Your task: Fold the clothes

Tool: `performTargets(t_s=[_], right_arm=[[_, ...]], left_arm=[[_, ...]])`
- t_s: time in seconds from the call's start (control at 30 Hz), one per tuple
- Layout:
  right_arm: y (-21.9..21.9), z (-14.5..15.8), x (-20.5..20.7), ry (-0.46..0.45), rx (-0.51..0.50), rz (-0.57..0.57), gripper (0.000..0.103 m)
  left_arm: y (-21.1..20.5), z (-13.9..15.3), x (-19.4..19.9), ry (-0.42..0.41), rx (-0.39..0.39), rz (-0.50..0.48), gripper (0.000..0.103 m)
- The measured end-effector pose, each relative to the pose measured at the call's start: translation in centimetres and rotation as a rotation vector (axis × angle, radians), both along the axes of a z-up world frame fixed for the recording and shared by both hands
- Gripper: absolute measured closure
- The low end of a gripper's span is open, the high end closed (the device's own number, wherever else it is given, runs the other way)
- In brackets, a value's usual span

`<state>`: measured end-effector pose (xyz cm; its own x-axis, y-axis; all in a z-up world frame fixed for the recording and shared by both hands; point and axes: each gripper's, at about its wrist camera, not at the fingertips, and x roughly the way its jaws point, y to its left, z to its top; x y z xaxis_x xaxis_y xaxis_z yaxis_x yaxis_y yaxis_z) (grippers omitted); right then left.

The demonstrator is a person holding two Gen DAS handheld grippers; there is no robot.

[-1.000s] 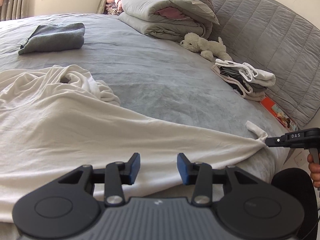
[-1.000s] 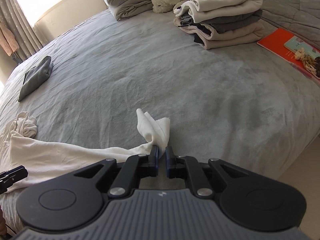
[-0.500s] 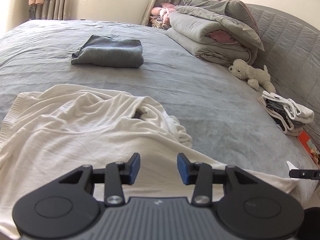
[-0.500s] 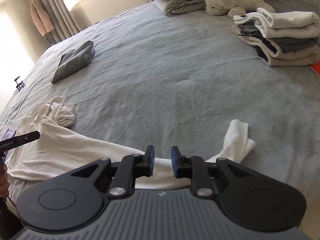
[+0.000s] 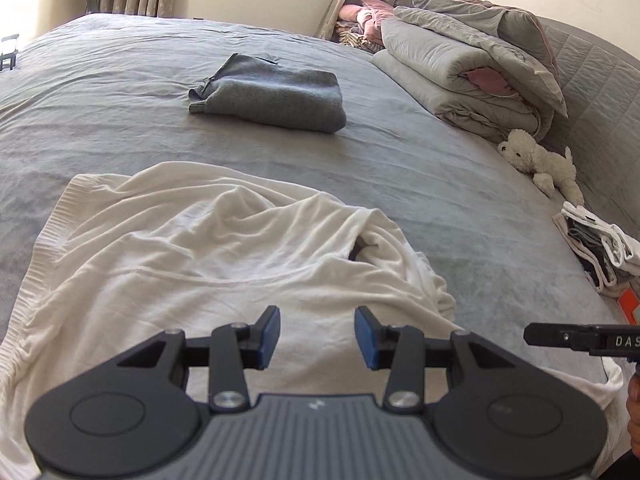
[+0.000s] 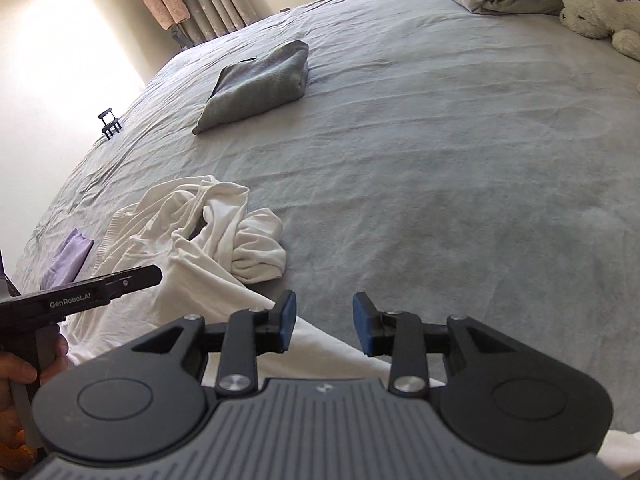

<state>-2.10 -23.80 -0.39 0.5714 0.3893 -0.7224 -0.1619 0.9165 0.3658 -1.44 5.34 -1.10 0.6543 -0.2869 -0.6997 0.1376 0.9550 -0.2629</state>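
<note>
Grey bedding fills our view. We read "GenRobot.AI" on our left gripper and "DAS" on our right gripper. Both stand apart, empty; the right has just been opening. Our white shirt lies crumpled just ahead of them, under the left.

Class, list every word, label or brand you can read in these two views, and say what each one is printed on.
"GenRobot.AI": on the side of the left claw, seen from the right wrist.
"DAS": on the side of the right claw, cut off at the picture's edge.
A small pale logo on each claw's grey housing: too small to read.
</note>
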Motion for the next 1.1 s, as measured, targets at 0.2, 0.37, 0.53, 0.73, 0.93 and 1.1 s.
performTargets(t_s=[0.2, 0.37, 0.53, 0.73, 0.93, 1.1], right_arm=[[1.9, -0.8, 2.8, 0.033, 0.043, 0.012, 0.067], [3.0, -2.3, 4.8, 0.076, 0.117, 0.000, 0.067], [4.6, -3.0, 6.1, 0.065, 0.177, 0.004, 0.074], [5.9, -2.0, 5.7, -0.048, 0.198, 0.048, 0.089], [8.5, -0.3, 4.2, -0.157, 0.230, 0.188, 0.091], [11.3, -0.7, 2.9, -0.165, 0.190, 0.305, 0.091]], left_arm=[[1.0, 1.2, 0.8, 0.044, 0.036, -0.005, 0.061], [1.9, 1.3, 1.4, 0.055, 0.010, -0.004, 0.060], [2.7, 1.0, 2.7, 0.071, -0.028, 0.021, 0.060], [3.8, 0.6, 4.4, 0.087, -0.105, 0.042, 0.060], [5.6, 0.7, 4.9, 0.114, -0.211, 0.089, 0.060], [6.2, 0.9, 4.6, 0.101, -0.243, 0.089, 0.061]])
